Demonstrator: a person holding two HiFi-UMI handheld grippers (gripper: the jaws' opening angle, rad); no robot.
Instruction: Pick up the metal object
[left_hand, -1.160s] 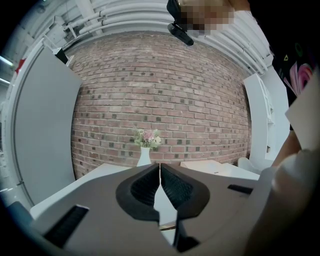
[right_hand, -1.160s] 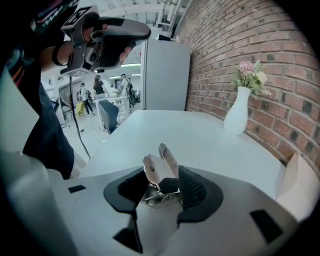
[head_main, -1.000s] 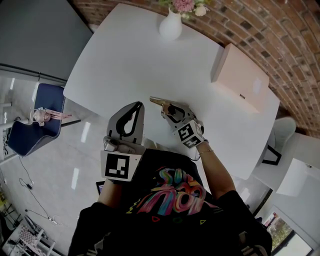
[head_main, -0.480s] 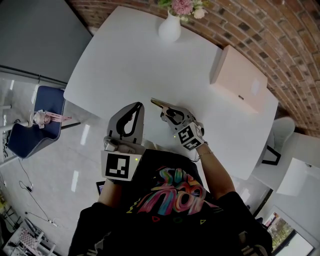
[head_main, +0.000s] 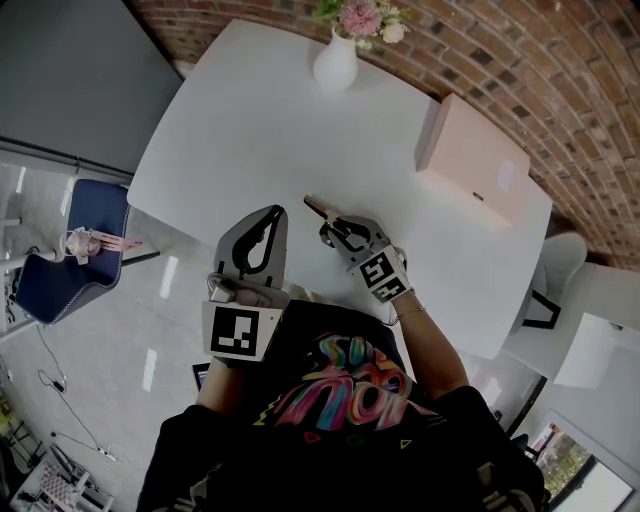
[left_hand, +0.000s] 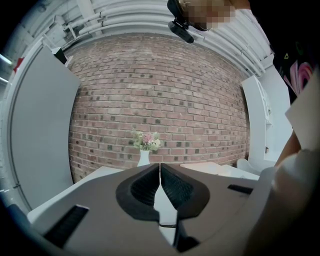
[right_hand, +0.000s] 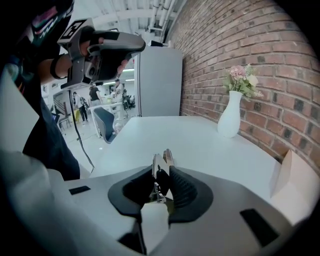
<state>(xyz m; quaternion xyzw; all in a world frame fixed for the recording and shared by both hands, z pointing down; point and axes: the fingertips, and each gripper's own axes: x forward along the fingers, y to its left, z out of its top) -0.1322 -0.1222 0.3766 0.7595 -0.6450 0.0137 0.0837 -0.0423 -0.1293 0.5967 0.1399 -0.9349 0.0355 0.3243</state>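
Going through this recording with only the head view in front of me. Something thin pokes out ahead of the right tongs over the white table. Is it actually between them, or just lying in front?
Observer: It is between them. The right gripper view shows a metal clip standing inside the right tongs, which have just been closing and look pressed against both its sides.
Operator: And the left tongs, is anything in them?
Observer: No. The left gripper view shows the left tongs shut tip to tip, with nothing between them.
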